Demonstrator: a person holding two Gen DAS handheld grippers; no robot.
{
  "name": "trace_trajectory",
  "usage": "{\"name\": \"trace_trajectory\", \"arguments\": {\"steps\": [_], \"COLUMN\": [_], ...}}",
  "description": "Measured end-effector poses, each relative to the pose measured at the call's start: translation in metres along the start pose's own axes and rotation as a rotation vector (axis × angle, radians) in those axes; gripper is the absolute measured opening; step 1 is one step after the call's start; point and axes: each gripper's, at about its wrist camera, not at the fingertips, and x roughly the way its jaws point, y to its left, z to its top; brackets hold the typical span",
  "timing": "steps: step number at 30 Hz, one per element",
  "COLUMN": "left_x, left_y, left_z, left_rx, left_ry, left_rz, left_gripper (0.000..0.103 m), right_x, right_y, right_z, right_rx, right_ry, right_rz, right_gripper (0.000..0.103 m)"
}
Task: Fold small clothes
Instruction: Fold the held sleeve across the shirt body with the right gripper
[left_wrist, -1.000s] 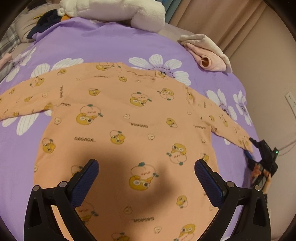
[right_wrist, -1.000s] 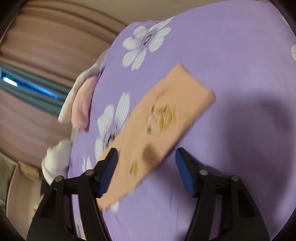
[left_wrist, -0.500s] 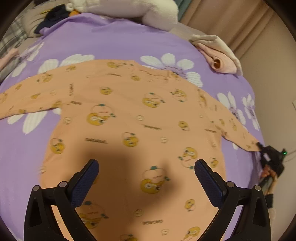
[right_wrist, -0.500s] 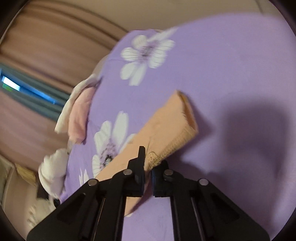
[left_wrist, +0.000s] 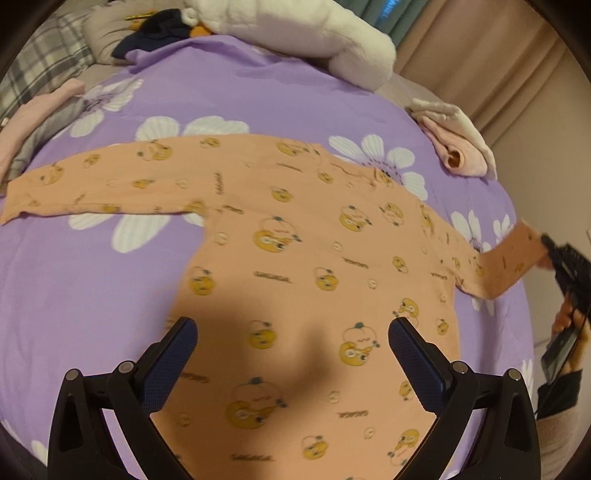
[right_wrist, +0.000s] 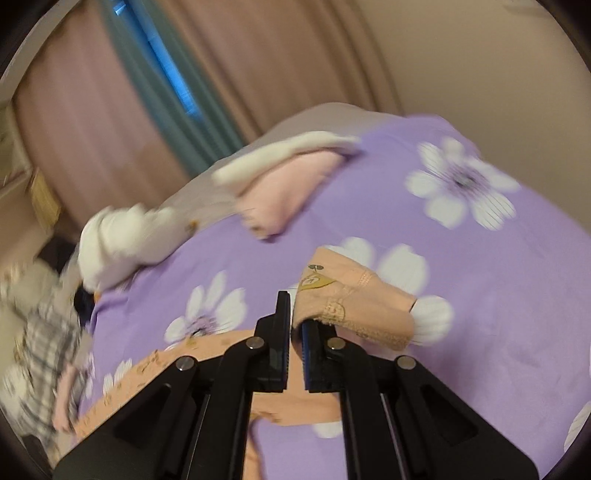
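An orange long-sleeved top (left_wrist: 295, 266) with yellow cartoon prints lies flat on the purple flowered bedspread (left_wrist: 92, 295), its left sleeve spread out. My left gripper (left_wrist: 291, 350) is open and empty, hovering over the top's lower body. My right gripper (right_wrist: 294, 325) is shut on the right sleeve's cuff (right_wrist: 354, 306) and holds it lifted off the bed. It also shows in the left wrist view (left_wrist: 554, 254) at the far right, with the sleeve (left_wrist: 509, 262) raised.
A folded pink and cream garment (left_wrist: 458, 147) lies at the bed's far right. A white plush toy (left_wrist: 314, 33) and dark clothes (left_wrist: 155, 29) sit at the head. Pink and grey clothes (left_wrist: 33, 125) lie at the left. Curtains (right_wrist: 147, 92) hang behind.
My right gripper closed on the sleeve cuff and lifted it up off the bed. My left gripper pulled back a little and stayed open.
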Motion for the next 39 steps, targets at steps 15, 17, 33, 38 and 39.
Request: {"name": "trace_trajectory", "arguments": {"steps": [15,17,33,38,39], "left_x": [-0.028,-0.027,-0.004,0.010,0.015], "left_y": [0.086,0.093,0.092,0.058,0.049], "left_z": [0.010,0.011,0.042,0.061,0.065], "left_rx": [-0.120,-0.136,-0.154,-0.104,-0.093], "left_ry": [-0.069,-0.072,-0.078,-0.061,-0.050], "left_rz": [0.035,0.040,-0.093,-0.210,-0.249], "left_gripper": [0.102,0.102,0.102,0.102,0.102], "right_x": [0.068,0.082,0.075,0.043,0.042], "right_y": [0.240,0.259,0.276,0.219,0.204], "right_z": [-0.084,-0.114,-0.231,-0.183,-0.175], "right_rx": [-0.567,-0.648,-1.083,-0.736,-0.657], "right_ry": [0.112,0.149,0.315,0.338,0.347], "right_rz": [-0.006,-0.008,0.171,0.354,0.360], "right_gripper": [0.006,0.006,0.065,0.071,0.071]}}
